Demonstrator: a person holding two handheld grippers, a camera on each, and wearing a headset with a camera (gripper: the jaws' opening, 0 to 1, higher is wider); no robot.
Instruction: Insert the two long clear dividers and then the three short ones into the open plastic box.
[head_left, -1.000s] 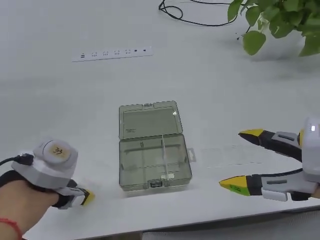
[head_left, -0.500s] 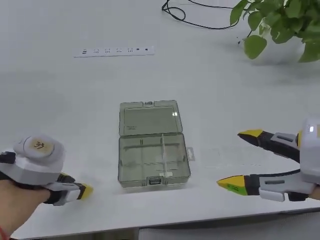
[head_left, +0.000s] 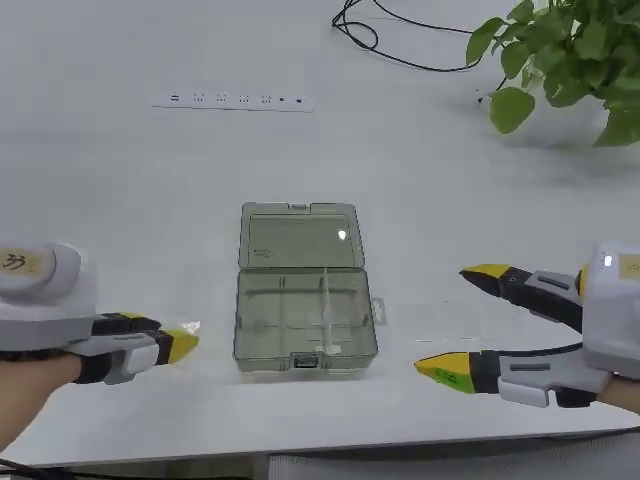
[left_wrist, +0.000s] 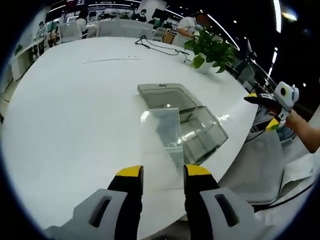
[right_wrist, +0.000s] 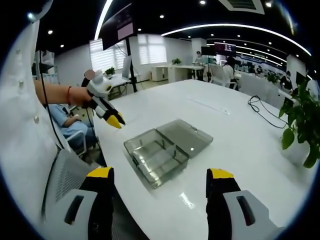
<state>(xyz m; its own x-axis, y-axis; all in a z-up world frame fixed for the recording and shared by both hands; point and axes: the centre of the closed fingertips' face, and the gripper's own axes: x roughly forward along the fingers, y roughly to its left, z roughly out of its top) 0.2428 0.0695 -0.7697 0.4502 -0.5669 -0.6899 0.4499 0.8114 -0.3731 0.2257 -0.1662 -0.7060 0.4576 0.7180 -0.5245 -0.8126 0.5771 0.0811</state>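
**Left gripper pinches a clear divider beside the open box**

The box (head_left: 305, 364) is smoky, see-through plastic. It sits mid-table with its lid (head_left: 298, 240) folded back flat at 12 o'clock. Inside the tray a thin clear partition (head_left: 325, 300) runs from 12 to 6 o'clock. The left gripper (head_left: 186, 342) hovers at the box's 9 o'clock, its jaws closed onto a clear divider (left_wrist: 160, 132). The divider is a glassy rectangular sheet standing up from the tips, barely visible against the white table (head_left: 120, 200). The right gripper (head_left: 462, 320) sits at the box's 3 o'clock, jaws spread wide with nothing between them. A power strip (head_left: 232, 100) lies far off at 11 o'clock, a plant (head_left: 570, 50) at 1 o'clock.
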